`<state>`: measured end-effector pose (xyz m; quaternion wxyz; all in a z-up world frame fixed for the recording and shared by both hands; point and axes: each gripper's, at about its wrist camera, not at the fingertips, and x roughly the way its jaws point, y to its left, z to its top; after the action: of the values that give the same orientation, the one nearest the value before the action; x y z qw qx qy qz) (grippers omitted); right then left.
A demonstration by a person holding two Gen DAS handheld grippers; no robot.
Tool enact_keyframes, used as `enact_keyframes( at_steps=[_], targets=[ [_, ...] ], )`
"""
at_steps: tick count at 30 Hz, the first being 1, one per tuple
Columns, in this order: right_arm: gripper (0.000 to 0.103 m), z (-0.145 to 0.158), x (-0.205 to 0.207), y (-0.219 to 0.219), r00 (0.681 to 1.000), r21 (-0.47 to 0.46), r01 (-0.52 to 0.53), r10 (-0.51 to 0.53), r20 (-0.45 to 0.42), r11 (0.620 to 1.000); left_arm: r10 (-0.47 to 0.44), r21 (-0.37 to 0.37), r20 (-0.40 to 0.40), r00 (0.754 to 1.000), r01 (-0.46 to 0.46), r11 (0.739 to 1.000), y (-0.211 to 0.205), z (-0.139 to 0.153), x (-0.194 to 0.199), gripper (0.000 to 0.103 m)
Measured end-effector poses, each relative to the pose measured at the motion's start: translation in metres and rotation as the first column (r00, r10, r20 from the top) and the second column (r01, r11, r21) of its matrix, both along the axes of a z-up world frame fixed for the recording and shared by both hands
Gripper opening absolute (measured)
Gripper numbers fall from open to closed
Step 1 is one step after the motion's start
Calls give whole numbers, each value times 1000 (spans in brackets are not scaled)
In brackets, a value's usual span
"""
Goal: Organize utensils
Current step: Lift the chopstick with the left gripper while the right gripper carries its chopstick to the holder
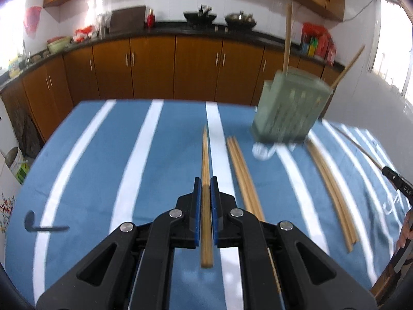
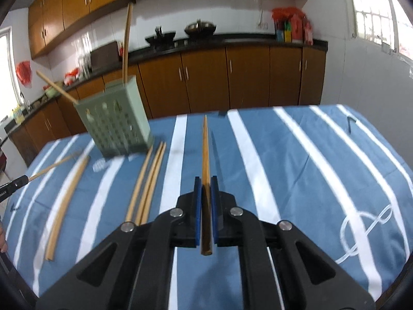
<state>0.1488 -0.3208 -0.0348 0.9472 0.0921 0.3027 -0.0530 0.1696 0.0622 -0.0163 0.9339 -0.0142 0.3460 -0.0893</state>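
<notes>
My left gripper (image 1: 206, 180) is shut on a pair of wooden chopsticks (image 1: 205, 155) that point forward over the striped cloth. My right gripper (image 2: 206, 180) is shut on a darker wooden chopstick (image 2: 205, 149), also pointing forward. A green perforated utensil holder (image 1: 289, 108) stands on the table ahead to the right in the left wrist view, and ahead to the left in the right wrist view (image 2: 116, 124). Two chopsticks stick up out of it. Loose chopstick bundles (image 1: 244, 173) (image 1: 333, 188) lie on the cloth; they also show in the right wrist view (image 2: 148, 180) (image 2: 67, 206).
The table wears a blue cloth with white stripes (image 1: 116, 168). Kitchen cabinets and a dark counter (image 1: 180, 31) run behind it. The other gripper's tip (image 1: 397, 183) shows at the right edge of the left view, and at the left edge of the right view (image 2: 13, 184).
</notes>
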Motion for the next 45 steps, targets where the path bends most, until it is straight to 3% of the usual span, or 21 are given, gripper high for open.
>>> enact_keyframes(
  at_steps=[10, 25, 31, 36, 45],
  targets=[
    [8, 46, -3, -4, 993, 19, -6, 4, 121, 1000, 53, -67, 136, 989, -44, 997, 12, 55, 5, 7],
    [8, 71, 0, -2, 983, 30, -17, 11, 181, 999, 46, -63, 184, 982, -34, 997, 0, 76, 8, 7],
    [8, 111, -1, 0, 964, 42, -40, 28, 263, 998, 21, -71, 226, 974, -5, 997, -3, 98, 6, 7],
    [8, 162, -4, 5, 931, 93, -150, 109, 349, 984, -29, -78, 290, 957, 53, 996, -16, 134, 2, 7],
    [8, 219, 2, 19, 902, 87, -248, 198, 384, 965, -72, -105, 437, 897, 130, 986, -55, 196, 2, 7]
  ],
)
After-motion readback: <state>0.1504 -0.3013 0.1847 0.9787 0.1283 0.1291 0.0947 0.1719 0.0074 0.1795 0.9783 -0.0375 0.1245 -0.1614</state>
